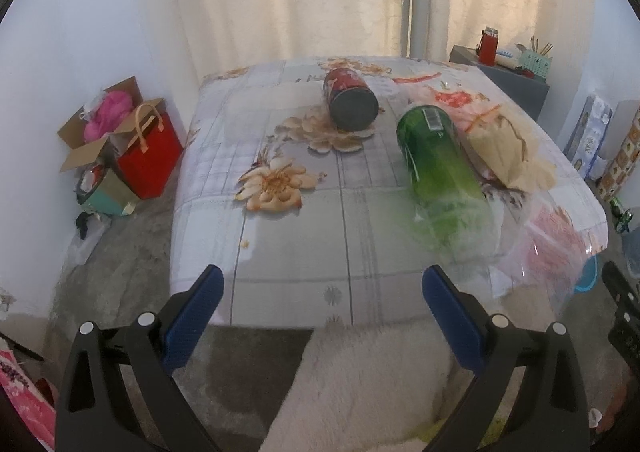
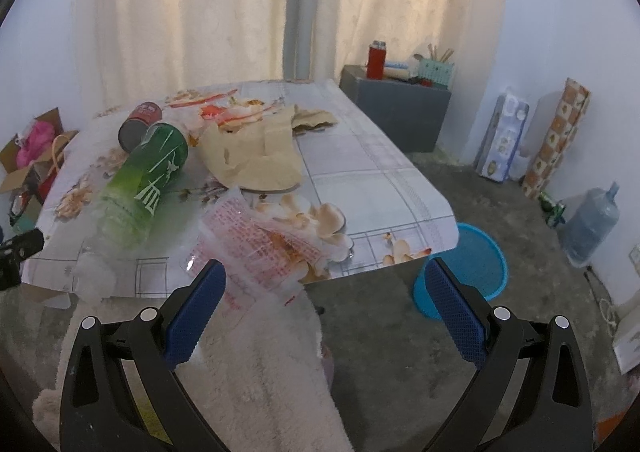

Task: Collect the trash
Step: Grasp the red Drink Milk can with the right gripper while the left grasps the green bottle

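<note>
Low table [image 1: 280, 252] under a floral, grid-printed plastic cloth. Trash on it: red cylindrical drink can [image 1: 350, 98] lying on its side toward the far edge; green plastic bottle [image 1: 438, 168], also on its side, just right of the can; crumpled brown paper bag [image 1: 500, 150] touching the bottle's right flank; clear plastic wrapper with red print [image 2: 256, 248] at the near right corner, overhanging the edge.

Left gripper [image 1: 322, 292]: blue-padded jaws spread wide, nothing between them, held off the near table edge.

Right gripper [image 2: 324, 288]: jaws likewise wide apart, empty, just short of the wrapper.

Blue mesh plastic basket [image 2: 480, 252] on the floor beside the table's right corner
</note>
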`<state>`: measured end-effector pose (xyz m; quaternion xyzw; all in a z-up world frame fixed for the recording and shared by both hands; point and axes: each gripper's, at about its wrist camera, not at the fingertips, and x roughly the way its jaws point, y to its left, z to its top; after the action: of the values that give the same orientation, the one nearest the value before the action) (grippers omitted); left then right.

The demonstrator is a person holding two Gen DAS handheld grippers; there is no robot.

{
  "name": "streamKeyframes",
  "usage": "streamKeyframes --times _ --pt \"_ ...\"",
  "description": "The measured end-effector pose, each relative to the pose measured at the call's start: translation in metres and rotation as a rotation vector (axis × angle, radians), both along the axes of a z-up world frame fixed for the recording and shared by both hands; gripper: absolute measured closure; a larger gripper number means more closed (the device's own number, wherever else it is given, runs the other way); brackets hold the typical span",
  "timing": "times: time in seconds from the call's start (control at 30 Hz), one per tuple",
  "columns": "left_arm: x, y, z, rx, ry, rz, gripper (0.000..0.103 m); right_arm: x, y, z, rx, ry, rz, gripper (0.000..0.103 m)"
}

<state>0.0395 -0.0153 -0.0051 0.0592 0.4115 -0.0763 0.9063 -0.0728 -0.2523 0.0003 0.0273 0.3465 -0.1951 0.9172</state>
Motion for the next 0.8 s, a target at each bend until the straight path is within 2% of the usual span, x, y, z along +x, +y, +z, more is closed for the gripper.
streamKeyframes --times 0.23,0.3,0.43,0.6,0.7,0.8 --pt "0.026 0.002 0.001 -0.165 -0.025 -0.117 0.006 0.011 -0.021 0.0 0.153 -0.064 0.114 0.008" --pt "0.033 0.001 0.002 -0.221 -0.018 -0.136 0.006 0.018 -0.021 0.0 0.151 -0.058 0.146 0.008" --pt "0.047 -0.014 0.006 -0.282 -0.015 -0.177 0.006 0.032 -0.017 0.003 0.139 -0.047 0.228 0.008" --pt "0.071 -0.037 0.009 -0.28 -0.015 -0.224 0.006 0.052 -0.021 0.014 0.161 -0.047 0.311 0.008" --pt "0.083 -0.041 0.012 -0.292 -0.027 -0.218 0.006 0.079 -0.028 0.041 0.209 -0.076 0.397 0.008" --pt "0.091 -0.047 0.008 -0.284 0.005 -0.253 0.006 0.115 -0.03 0.085 0.237 -0.141 0.477 0.008"
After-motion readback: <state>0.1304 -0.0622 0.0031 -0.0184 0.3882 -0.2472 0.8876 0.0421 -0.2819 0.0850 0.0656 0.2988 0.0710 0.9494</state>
